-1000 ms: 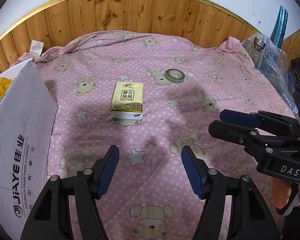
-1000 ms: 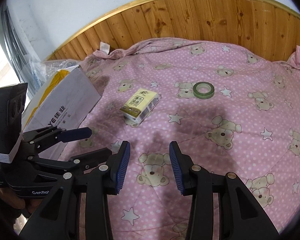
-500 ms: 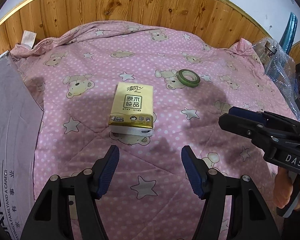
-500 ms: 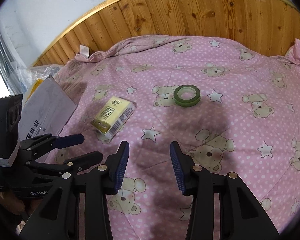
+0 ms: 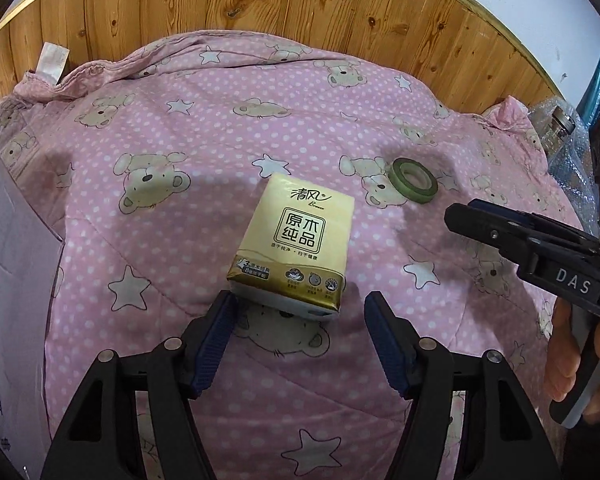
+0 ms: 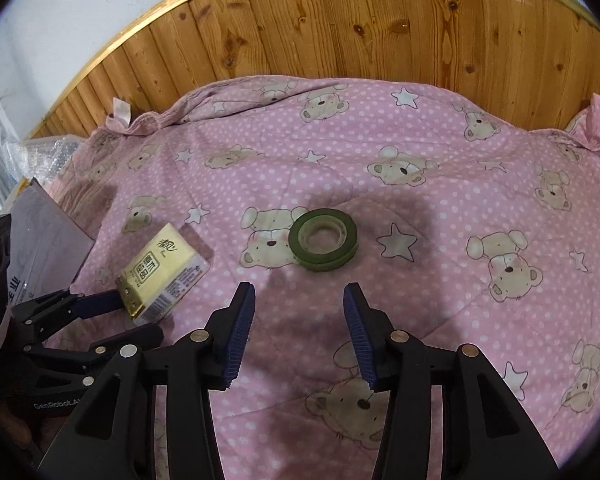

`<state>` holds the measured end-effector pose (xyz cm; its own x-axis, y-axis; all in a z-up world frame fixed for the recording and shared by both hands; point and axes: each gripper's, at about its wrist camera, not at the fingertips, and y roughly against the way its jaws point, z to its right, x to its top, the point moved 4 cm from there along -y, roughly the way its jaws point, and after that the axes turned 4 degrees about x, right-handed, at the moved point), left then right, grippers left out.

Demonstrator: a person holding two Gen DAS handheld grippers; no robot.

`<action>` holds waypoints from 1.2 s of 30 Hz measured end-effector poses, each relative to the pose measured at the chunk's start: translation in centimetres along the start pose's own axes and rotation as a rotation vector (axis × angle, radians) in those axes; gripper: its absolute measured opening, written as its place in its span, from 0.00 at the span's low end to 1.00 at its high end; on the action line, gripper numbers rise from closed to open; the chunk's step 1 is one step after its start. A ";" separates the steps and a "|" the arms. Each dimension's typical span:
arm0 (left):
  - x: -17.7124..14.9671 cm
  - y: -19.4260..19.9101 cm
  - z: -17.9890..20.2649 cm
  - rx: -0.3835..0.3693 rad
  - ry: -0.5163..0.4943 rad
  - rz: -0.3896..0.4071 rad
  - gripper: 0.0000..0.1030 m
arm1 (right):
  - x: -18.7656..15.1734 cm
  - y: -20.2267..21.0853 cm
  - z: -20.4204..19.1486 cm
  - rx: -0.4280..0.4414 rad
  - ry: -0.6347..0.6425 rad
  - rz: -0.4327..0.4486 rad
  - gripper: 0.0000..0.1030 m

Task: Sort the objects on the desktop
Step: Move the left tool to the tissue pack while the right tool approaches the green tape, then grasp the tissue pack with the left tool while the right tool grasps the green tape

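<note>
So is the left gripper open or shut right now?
Open: the left gripper has its fingers spread wide at the tissue pack's near end.

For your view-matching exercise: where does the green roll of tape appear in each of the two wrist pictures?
Left wrist view: the roll of tape lies right of centre, upper half, beyond the tissue pack.
Right wrist view: it lies near centre, just ahead of the open right tool.
Shared landmark: the tissue pack, left of the tape in both.
</note>
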<state>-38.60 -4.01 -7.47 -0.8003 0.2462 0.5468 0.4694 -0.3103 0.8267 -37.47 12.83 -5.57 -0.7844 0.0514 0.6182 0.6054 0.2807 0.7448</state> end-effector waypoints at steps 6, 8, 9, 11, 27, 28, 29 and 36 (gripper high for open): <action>0.6 -0.4 -0.1 0.016 -0.018 0.022 0.66 | 0.7 -2.1 0.7 0.007 -0.004 -0.015 0.47; 0.7 -0.4 -0.5 0.016 -0.012 0.028 0.66 | 0.9 -2.7 0.8 0.010 -0.004 -0.017 0.47; 0.8 -0.4 -0.8 0.016 -0.006 0.029 0.66 | 1.0 -2.9 0.8 0.010 -0.001 -0.016 0.48; 1.0 -0.5 -1.4 0.013 0.004 0.032 0.66 | 1.2 -3.3 0.8 0.009 0.005 -0.010 0.49; 3.0 -2.2 -0.4 0.009 -0.007 0.055 0.66 | 3.1 -4.7 0.9 0.025 0.020 0.023 0.53; 3.1 -2.3 -0.4 0.009 -0.007 0.055 0.66 | 3.2 -4.8 0.9 0.026 0.019 0.024 0.53; 3.1 -2.3 -0.4 0.010 -0.006 0.055 0.66 | 3.3 -4.9 0.9 0.027 0.017 0.024 0.54; 3.6 -2.6 -0.4 0.010 -0.003 0.056 0.66 | 3.6 -5.6 0.4 0.009 0.039 0.008 0.63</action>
<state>-42.87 -2.67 -7.75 -0.7719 0.2313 0.5922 0.5168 -0.3141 0.7964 -43.70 11.86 -7.61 -0.7736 0.0164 0.6335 0.6101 0.2892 0.7376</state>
